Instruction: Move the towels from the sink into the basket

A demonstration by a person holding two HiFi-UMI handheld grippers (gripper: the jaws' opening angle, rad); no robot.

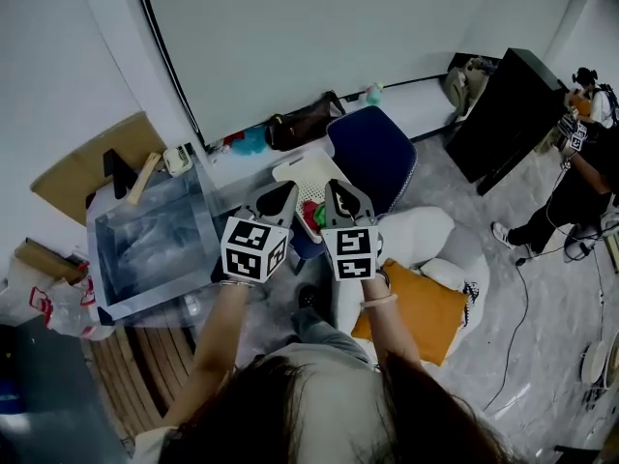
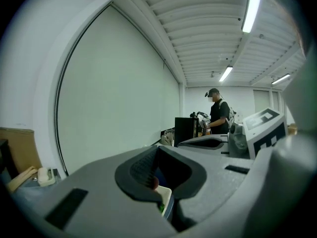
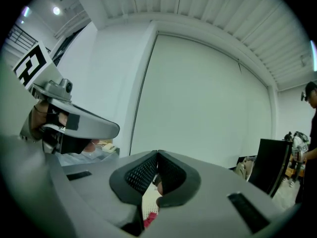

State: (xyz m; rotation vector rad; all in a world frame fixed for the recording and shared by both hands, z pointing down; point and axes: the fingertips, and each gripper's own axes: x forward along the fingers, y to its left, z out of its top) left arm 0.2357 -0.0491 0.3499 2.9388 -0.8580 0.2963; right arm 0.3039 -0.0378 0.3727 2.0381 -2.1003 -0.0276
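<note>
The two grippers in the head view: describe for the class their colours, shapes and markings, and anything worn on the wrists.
The left gripper and right gripper have smooth grey bodies narrowing to pointed jaws lined with black, dimpled pads. Each carries a white cube printed with black square markers. A thin band circles the right wrist; no sleeves reach the forearms.

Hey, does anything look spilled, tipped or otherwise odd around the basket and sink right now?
Nothing stands out. The basket holds red and green towels, nothing looks spilled beside the sink, and the left tongs and right tongs are shut and empty.
</note>
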